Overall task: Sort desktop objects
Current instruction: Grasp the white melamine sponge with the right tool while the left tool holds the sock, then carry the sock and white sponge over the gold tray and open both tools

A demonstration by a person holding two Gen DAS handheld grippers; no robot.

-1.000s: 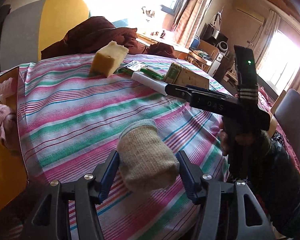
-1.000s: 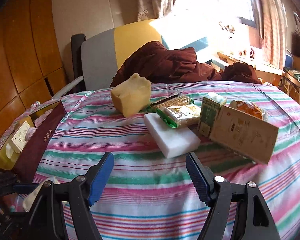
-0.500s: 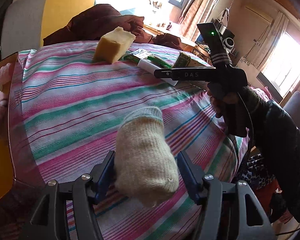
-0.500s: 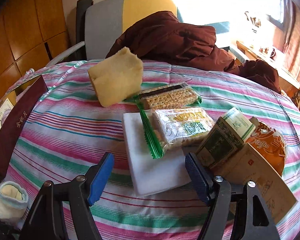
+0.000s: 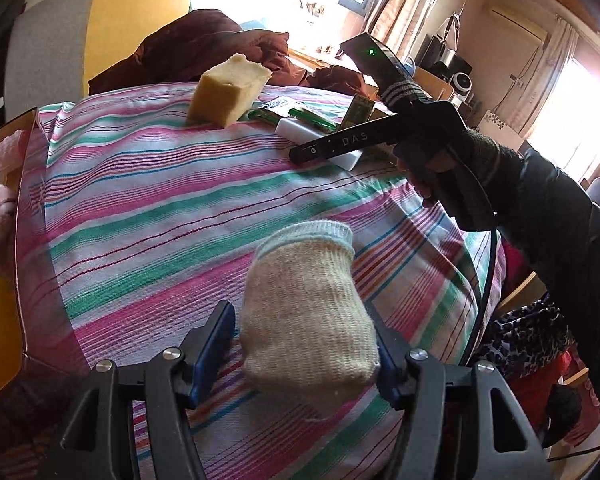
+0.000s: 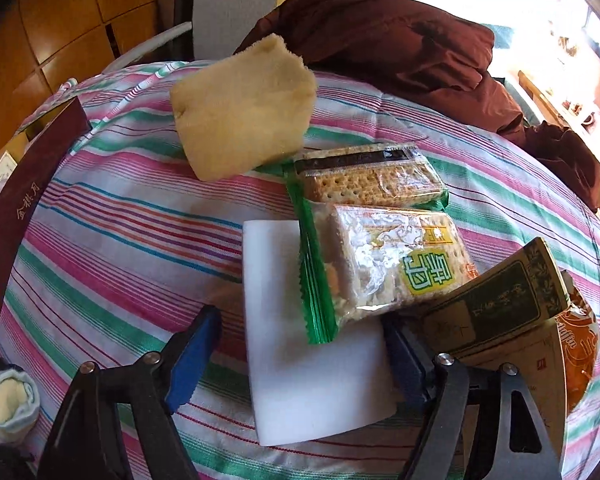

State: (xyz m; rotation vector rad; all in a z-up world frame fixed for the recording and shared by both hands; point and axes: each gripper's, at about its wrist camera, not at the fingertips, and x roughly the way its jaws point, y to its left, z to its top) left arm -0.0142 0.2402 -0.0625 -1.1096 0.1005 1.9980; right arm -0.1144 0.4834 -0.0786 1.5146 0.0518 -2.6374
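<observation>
Currently left gripper (image 5: pixel 306 354) clamps a rolled beige knit sock (image 5: pixel 308 312), held above the striped pink-green tablecloth (image 5: pixel 160 208), long axis pointing forward, cuff away from camera; right gripper (image 6: pixel 300 356) is spread wide, blue pads either side of the near end of a flat white foam block (image 6: pixel 300 376), contact unclear; right view alone shows two cracker packets (image 6: pixel 384 264) overlapping the block's far end and a yellow sponge chunk (image 6: pixel 240 108) beyond; bare cloth to the left.
</observation>
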